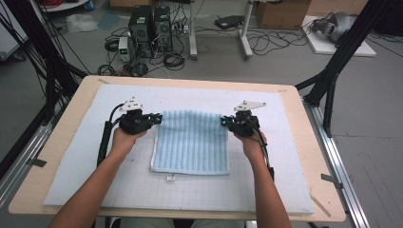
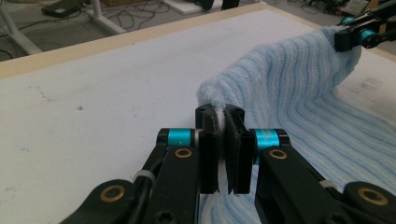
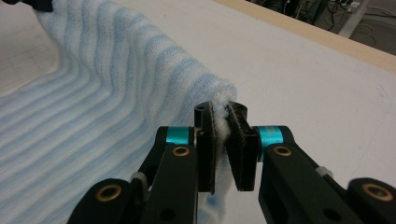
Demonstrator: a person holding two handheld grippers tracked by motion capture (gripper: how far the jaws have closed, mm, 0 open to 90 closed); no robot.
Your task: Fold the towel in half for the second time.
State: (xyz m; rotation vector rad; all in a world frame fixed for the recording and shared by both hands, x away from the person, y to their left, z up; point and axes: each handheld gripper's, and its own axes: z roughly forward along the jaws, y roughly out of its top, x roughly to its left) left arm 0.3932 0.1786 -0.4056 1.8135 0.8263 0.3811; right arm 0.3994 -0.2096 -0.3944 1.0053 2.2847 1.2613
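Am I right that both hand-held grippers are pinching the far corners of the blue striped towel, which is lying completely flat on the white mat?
Not quite: both gripper views show the towel humped up off the mat where the left hand-held gripper and right hand-held gripper pinch its far corners.

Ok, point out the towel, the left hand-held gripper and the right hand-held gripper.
towel (image 1: 192, 142), high view, middle of the striped cloth.
left hand-held gripper (image 2: 221, 122), left gripper view, between its fingertips.
right hand-held gripper (image 3: 221, 116), right gripper view, between its fingertips.

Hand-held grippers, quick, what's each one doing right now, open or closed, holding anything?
Left hand-held gripper: closed, pinching a corner of the blue striped towel.
Right hand-held gripper: closed, pinching the towel's other far corner.
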